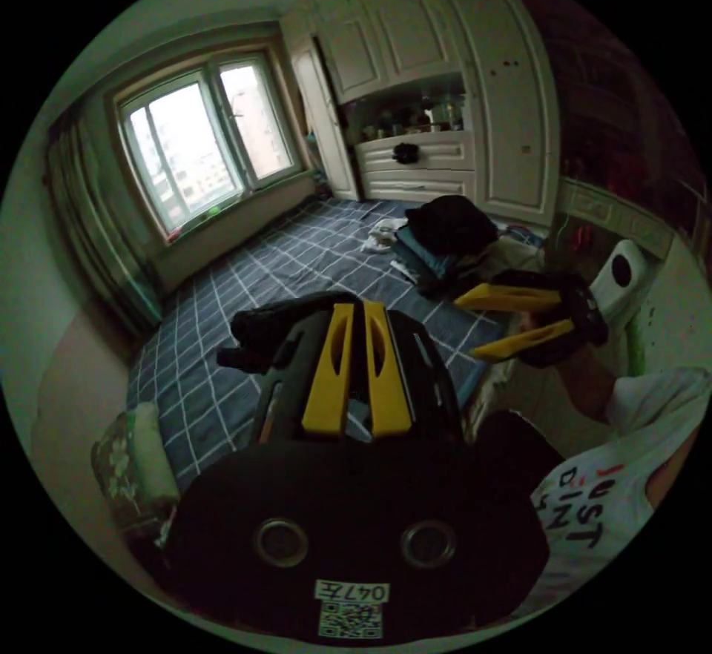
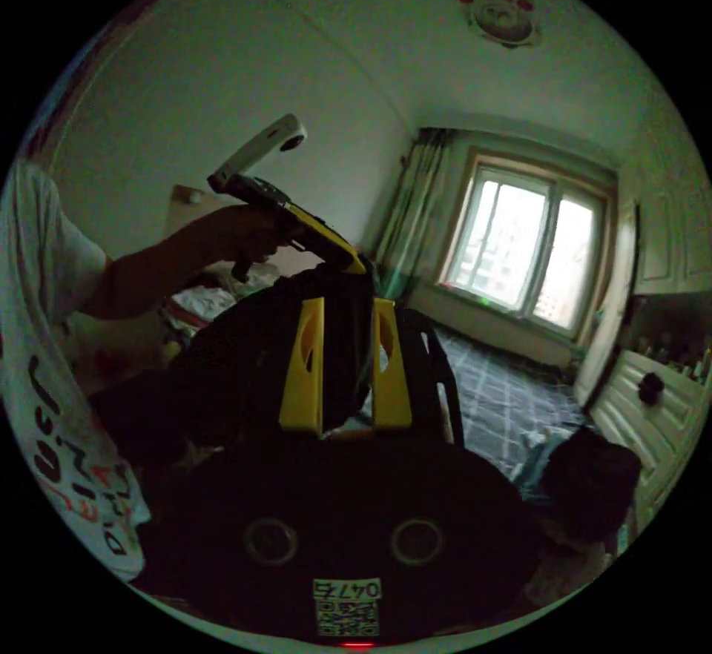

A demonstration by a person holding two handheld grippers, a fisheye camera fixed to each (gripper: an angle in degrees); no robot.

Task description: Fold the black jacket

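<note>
Left gripper [image 1: 357, 368]: held low over the bed, yellow jaws nearly together with a thin slit between; dark cloth just behind the tips, grip on it cannot be told.
Left gripper, right gripper view [image 2: 326, 239]: raised in a hand [image 2: 237, 235], forearm bent up from a white printed sleeve [image 2: 44, 328]; jaws pointing down toward the dark cloth, tips hidden against it.
Right gripper [image 2: 345, 365]: held upright, yellow jaws set apart; black cloth seen in the gap and behind both jaws, contact with the jaws cannot be told.
Right gripper, left gripper view [image 1: 512, 320]: held out to the side at bed edge, two yellow jaws spread in a narrow V, nothing visible between them.
Black jacket [image 1: 274, 324]: bunched on the checked bedspread [image 1: 222, 298], directly beyond the left jaws; in the right gripper view a dark mass [image 2: 245, 365] hanging below the raised gripper.
Surroundings: second dark garment [image 1: 449, 224] on folded blue cloth [image 1: 423, 257] farther along the bed; white scraps [image 1: 382, 235] beside it; window [image 1: 200, 139] beyond; white wardrobe [image 1: 475, 90] with shelf and drawers; floral pillow [image 1: 137, 454] at the near bed corner.
Obstruction: each gripper's black body covering the lower part of its own view.
</note>
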